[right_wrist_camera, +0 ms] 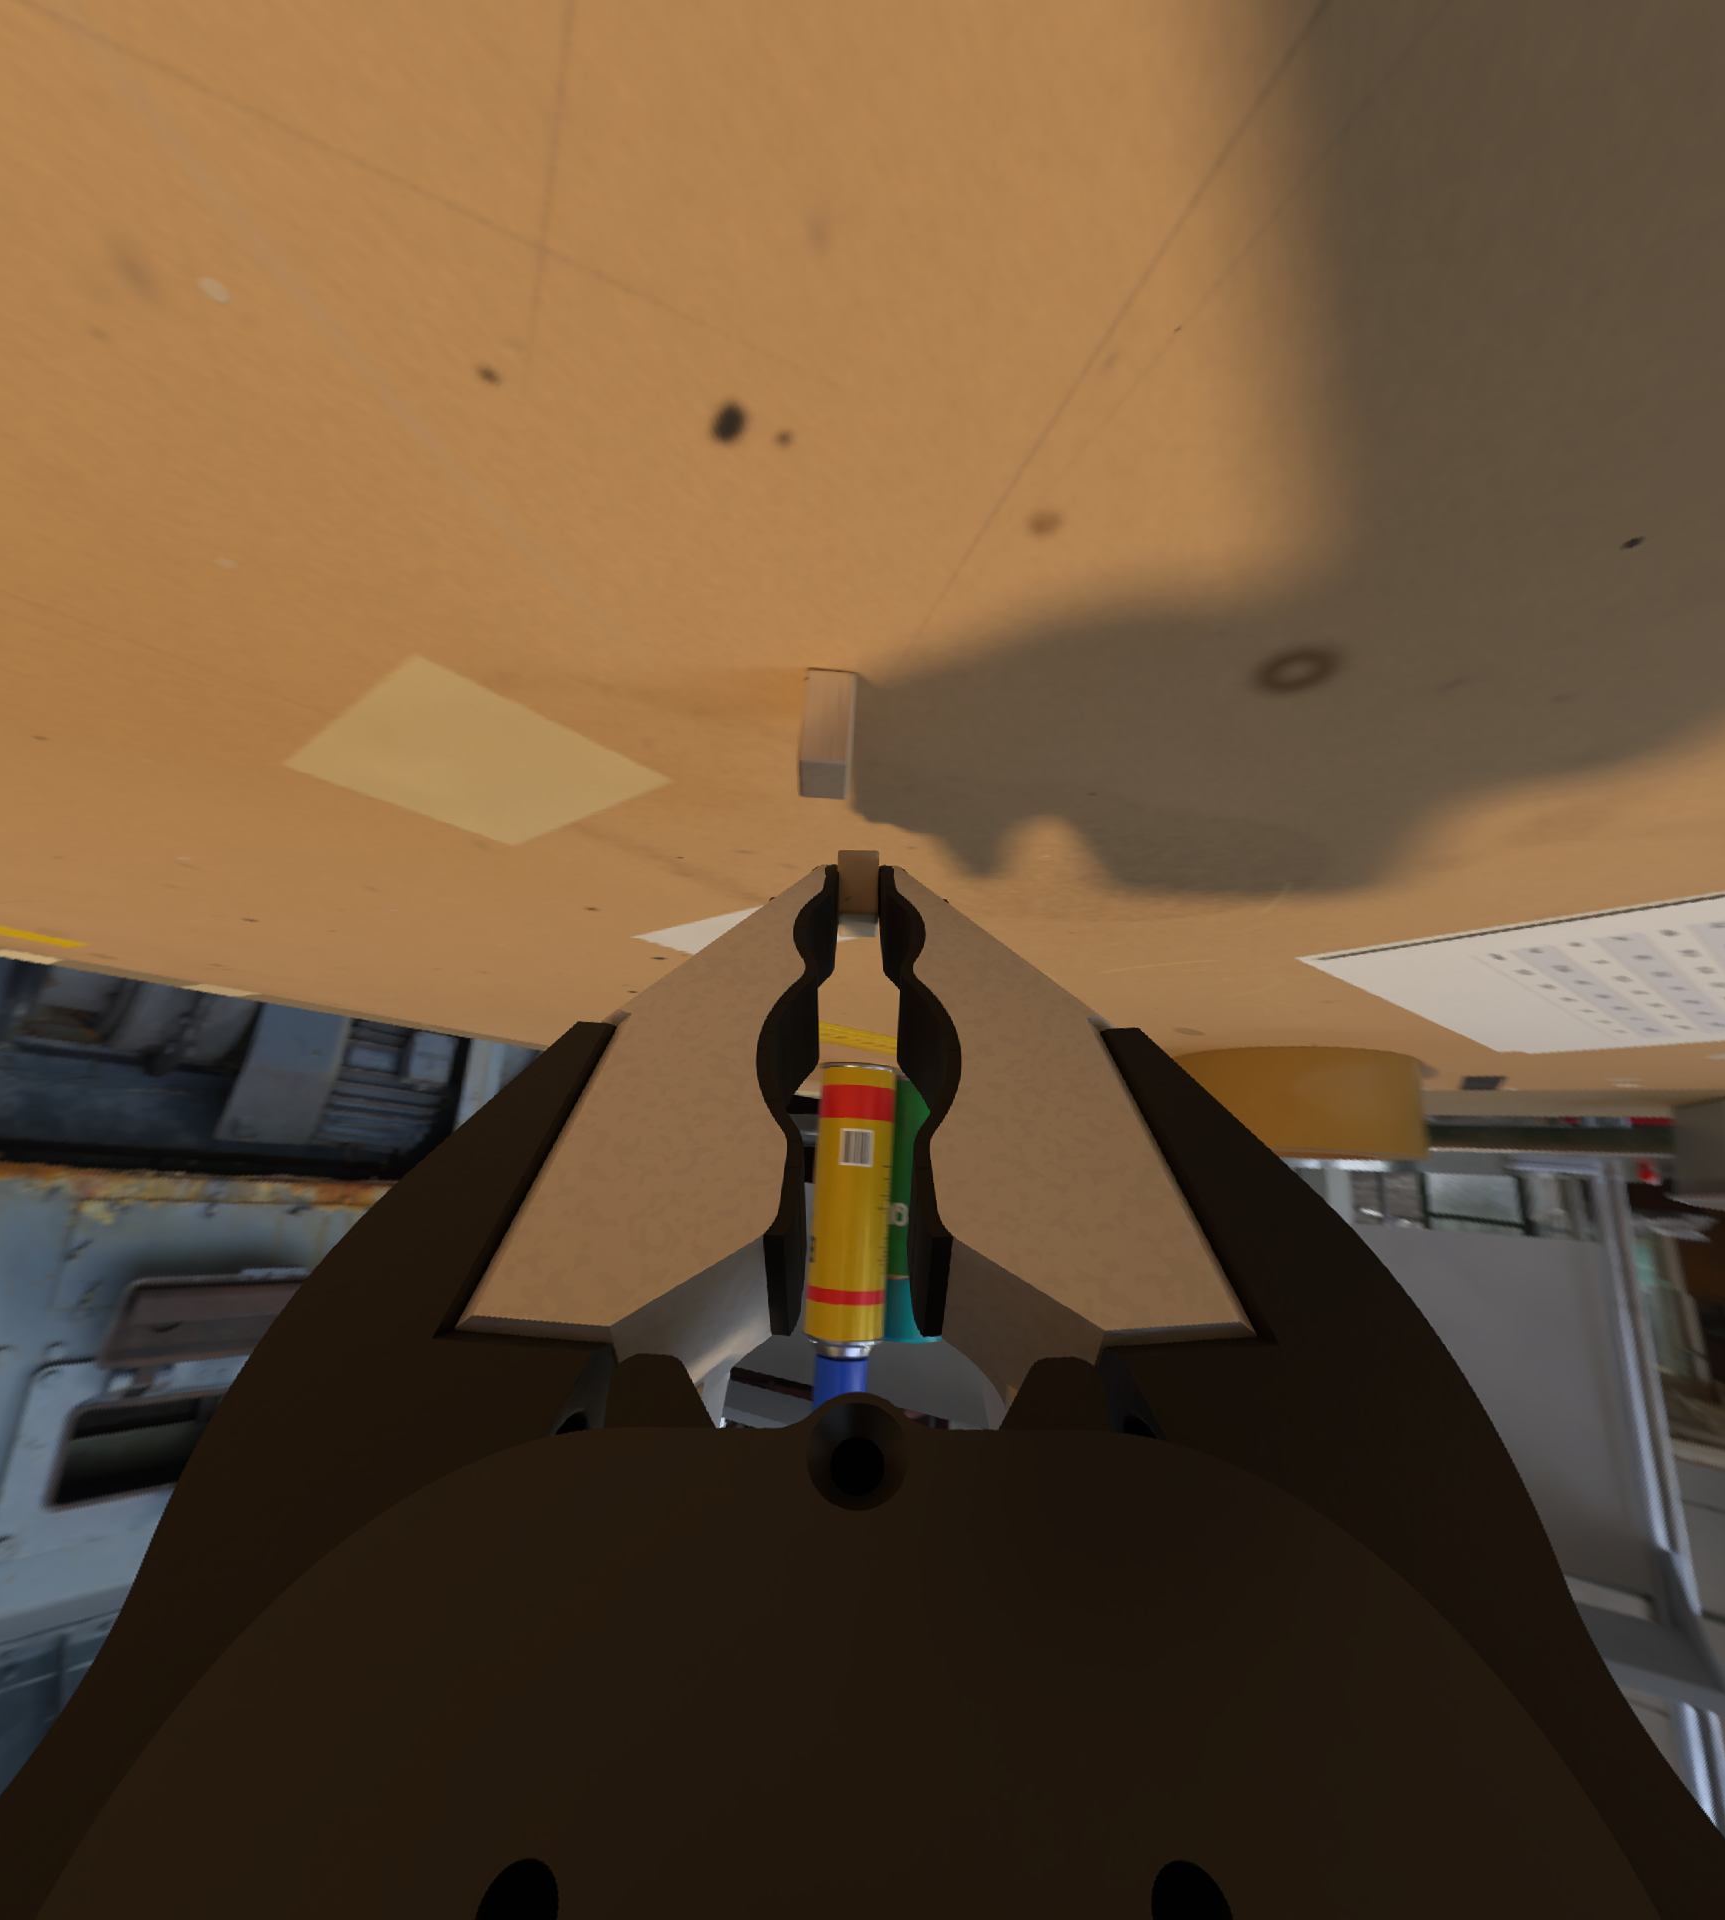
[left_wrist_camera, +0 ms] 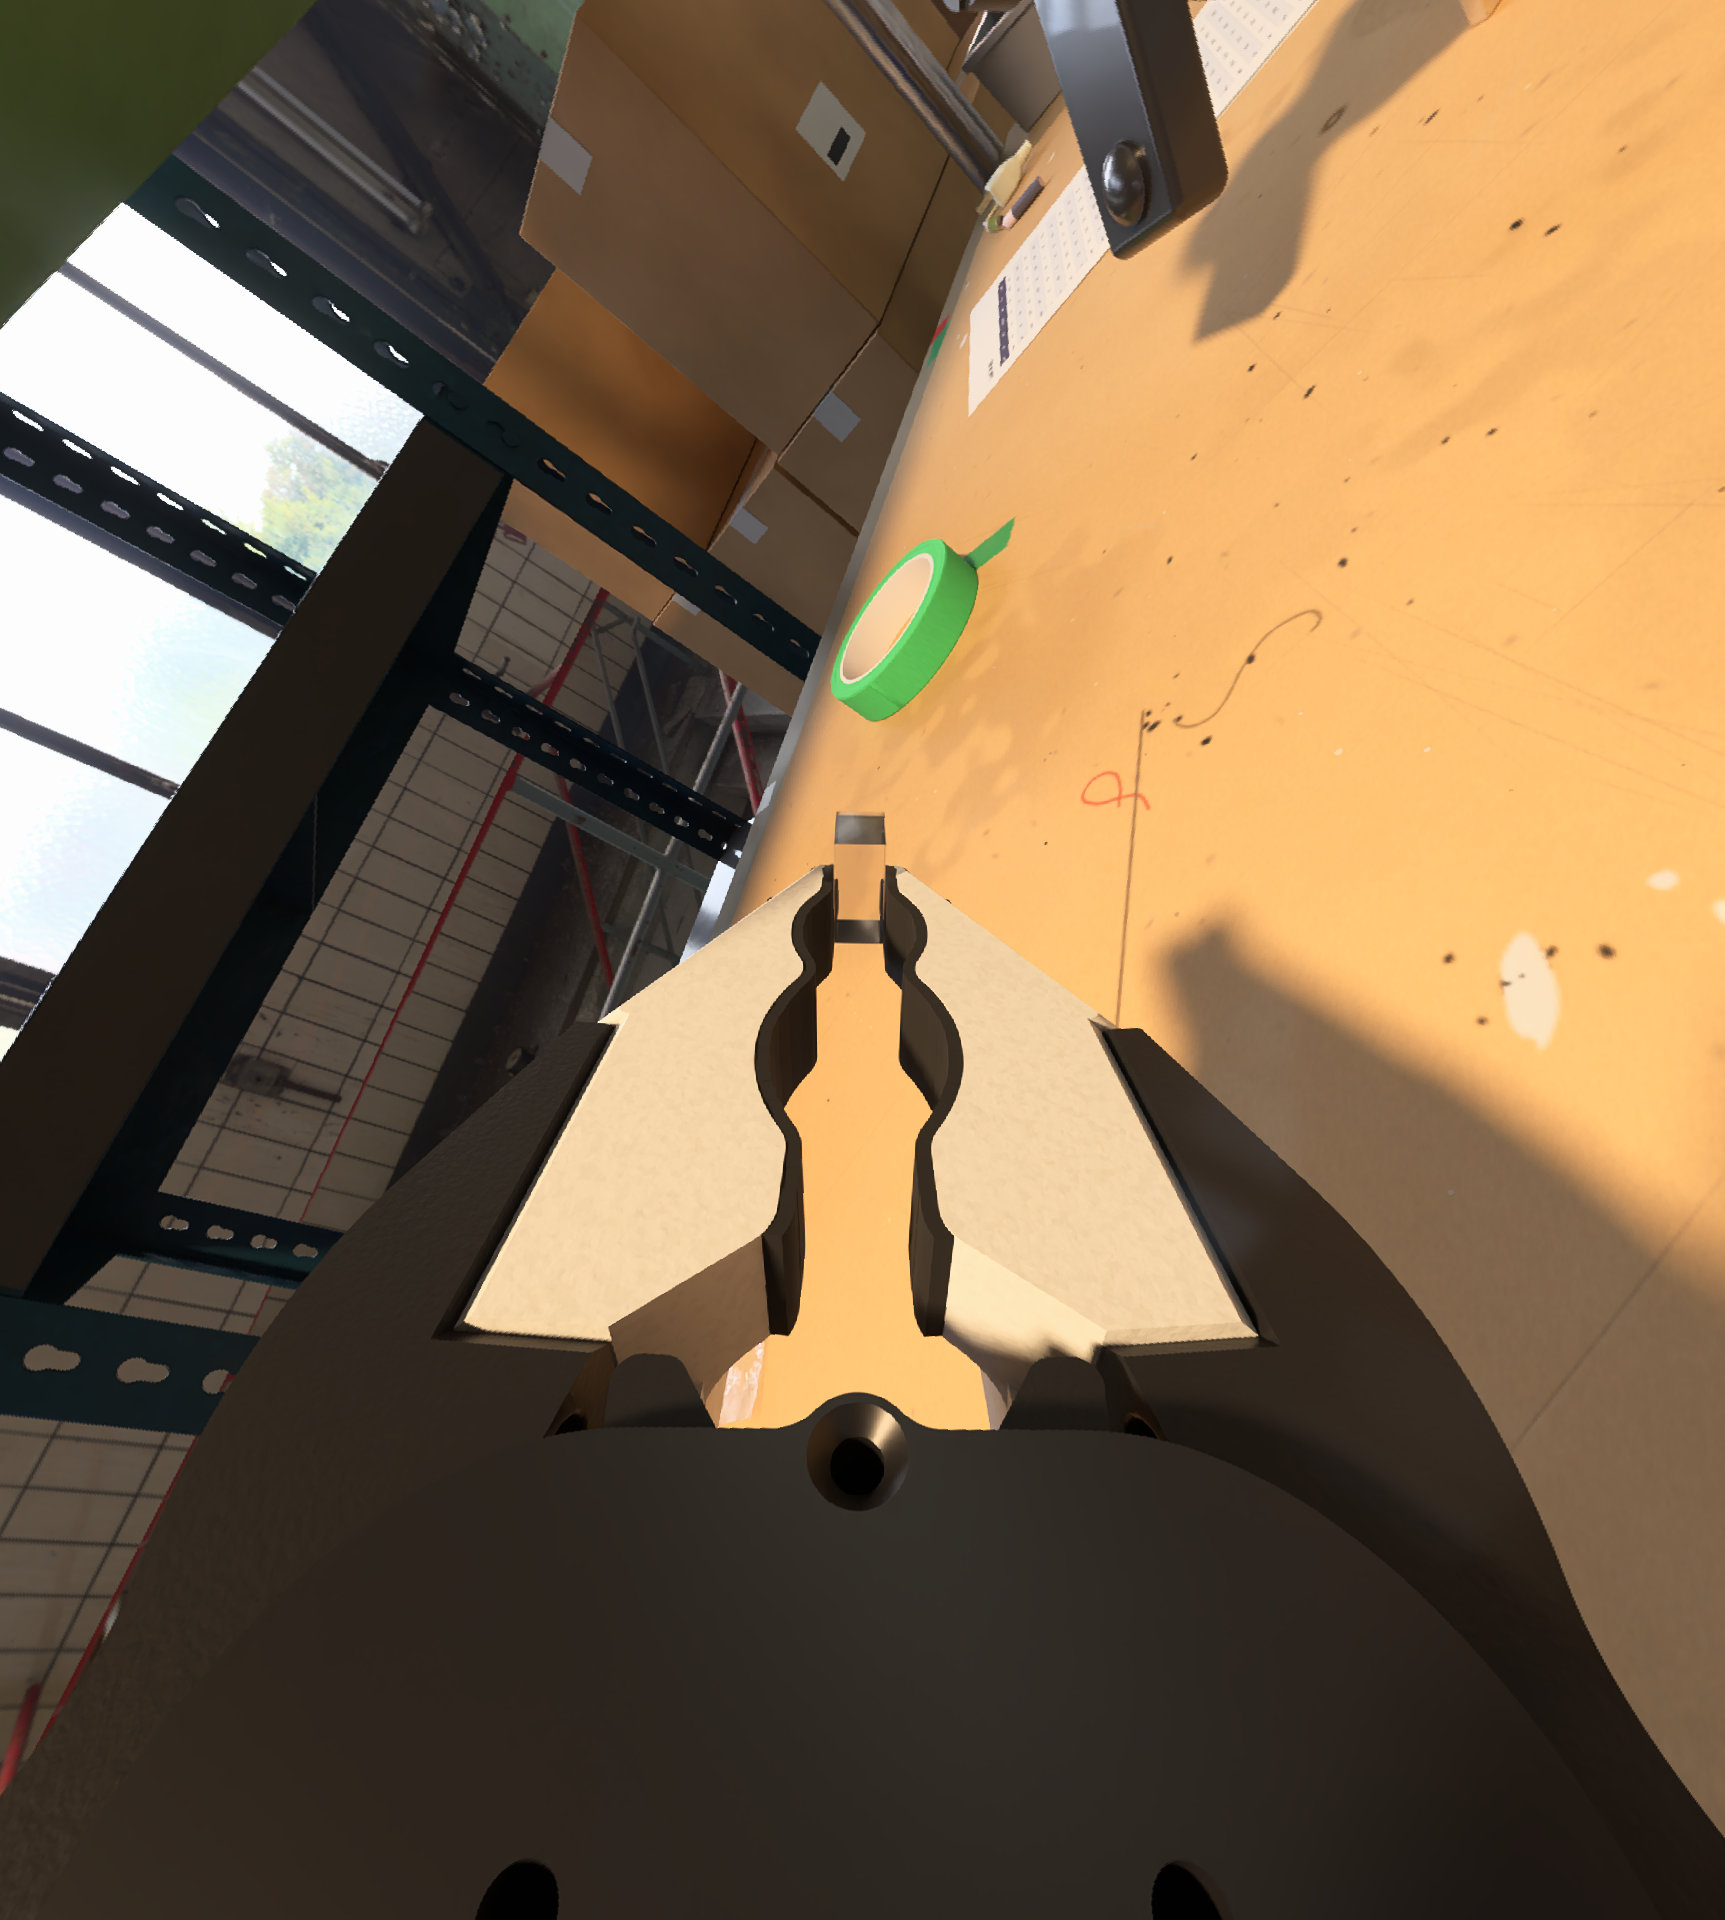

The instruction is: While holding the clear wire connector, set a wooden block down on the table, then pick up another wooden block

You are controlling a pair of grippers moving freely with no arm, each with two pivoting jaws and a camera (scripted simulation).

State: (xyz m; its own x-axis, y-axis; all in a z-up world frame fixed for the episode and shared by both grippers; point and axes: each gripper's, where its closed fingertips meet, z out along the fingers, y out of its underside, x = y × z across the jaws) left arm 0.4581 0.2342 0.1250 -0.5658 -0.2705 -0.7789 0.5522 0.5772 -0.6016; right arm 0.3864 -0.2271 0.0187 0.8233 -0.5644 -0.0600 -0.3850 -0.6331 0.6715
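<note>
My left gripper (left_wrist_camera: 859,883) is shut on the small clear wire connector (left_wrist_camera: 859,831), which sticks out past the fingertips above the orange-brown table (left_wrist_camera: 1409,582). My right gripper (right_wrist_camera: 858,883) is shut on a small pale wooden block (right_wrist_camera: 858,868), held just off the table (right_wrist_camera: 422,312). This view is upside down, with the table at the top. A second wooden block (right_wrist_camera: 827,732) lies on the table just beyond the right fingertips, at the edge of the gripper's shadow.
A green tape roll (left_wrist_camera: 905,634) lies near the table edge, with cardboard boxes (left_wrist_camera: 733,208) and a printed sheet (left_wrist_camera: 1029,281) beyond. A dark grey device (left_wrist_camera: 1133,125) hangs at the top. A yellow can (right_wrist_camera: 850,1205), pale paper square (right_wrist_camera: 473,748), white sheet (right_wrist_camera: 1585,966) and tan roll (right_wrist_camera: 1299,1101) show.
</note>
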